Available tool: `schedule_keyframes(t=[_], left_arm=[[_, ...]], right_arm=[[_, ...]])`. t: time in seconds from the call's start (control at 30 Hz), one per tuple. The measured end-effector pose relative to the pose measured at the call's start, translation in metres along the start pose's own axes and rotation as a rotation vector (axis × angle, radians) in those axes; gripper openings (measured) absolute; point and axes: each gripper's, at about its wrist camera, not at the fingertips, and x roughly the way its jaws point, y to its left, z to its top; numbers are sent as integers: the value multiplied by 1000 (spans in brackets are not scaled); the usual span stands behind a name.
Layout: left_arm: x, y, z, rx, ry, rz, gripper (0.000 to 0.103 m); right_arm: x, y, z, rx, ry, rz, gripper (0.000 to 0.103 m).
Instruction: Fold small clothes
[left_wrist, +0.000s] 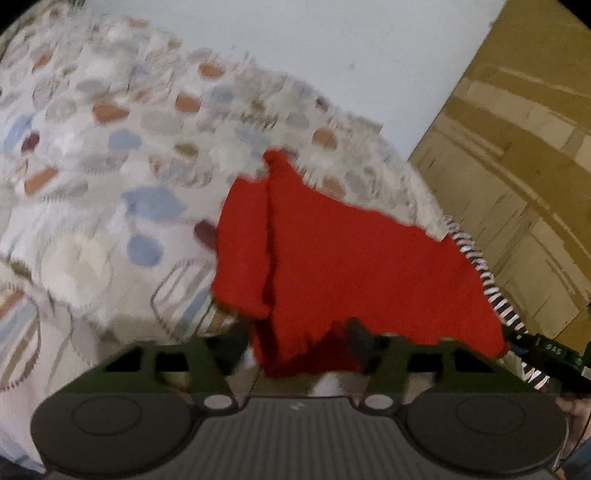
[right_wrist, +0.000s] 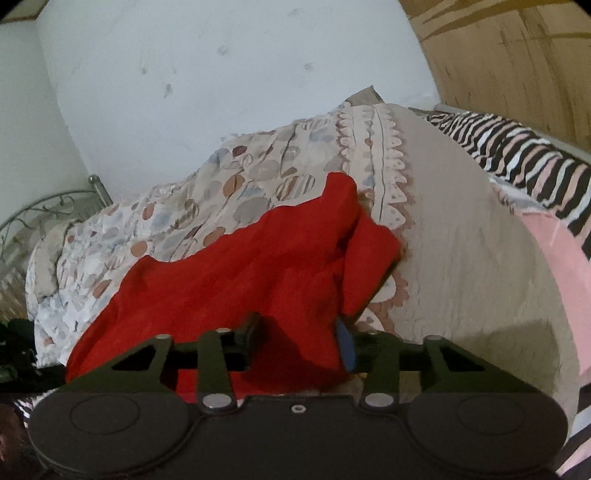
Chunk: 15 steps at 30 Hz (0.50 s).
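A red knit garment lies bunched on the patterned bedspread, with one flap folded over along its left side. In the left wrist view its near edge fills the gap between the fingers of my left gripper, which is shut on it. In the right wrist view the same red garment spreads away to the left and drapes over the jaws. My right gripper is shut on a thick fold of it, and a blue pad shows at the right finger. The left wrist view is blurred.
The bedspread has a plain beige band on the right. A zebra-striped black, white and pink fabric lies along the bed's far right edge. A wooden wardrobe and a white wall stand behind. A metal bed frame is at left.
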Motion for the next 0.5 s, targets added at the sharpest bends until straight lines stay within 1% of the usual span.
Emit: schedule_keyframes(t=[0.03, 0.07, 0.1, 0.13, 0.17, 0.23, 0.3, 0.37, 0.43, 0.5], left_arm=[[3, 4, 0, -19, 25, -16, 31], [4, 8, 0, -45, 40, -46, 23], [3, 11, -1, -64, 32, -60, 17], [0, 12, -1, -73, 15, -70, 15], [-4, 14, -2, -84, -7, -91, 12], [-12, 16, -4, -114, -53, -118, 10], [-15, 17, -7, -140, -63, -115, 10], [-12, 17, -9, -156, -40, -91, 10], [-5, 15, -10, -154, 5, -51, 10], [0, 14, -9, -145, 30, -20, 10]], right_arm=[[-1, -1, 0, 2, 2, 5, 27], [-2, 1, 0, -9, 3, -2, 19], [-4, 4, 1, -32, 5, -11, 17], [-6, 9, 1, -61, 4, -21, 15], [-9, 12, 2, -85, -4, -31, 14], [-21, 17, 6, -100, -36, -37, 12], [-32, 17, 10, -80, -50, -41, 12], [-36, 15, 6, -86, -33, -56, 12], [-32, 9, -3, -85, -8, -73, 12], [-26, 1, -9, -48, 7, -75, 12]])
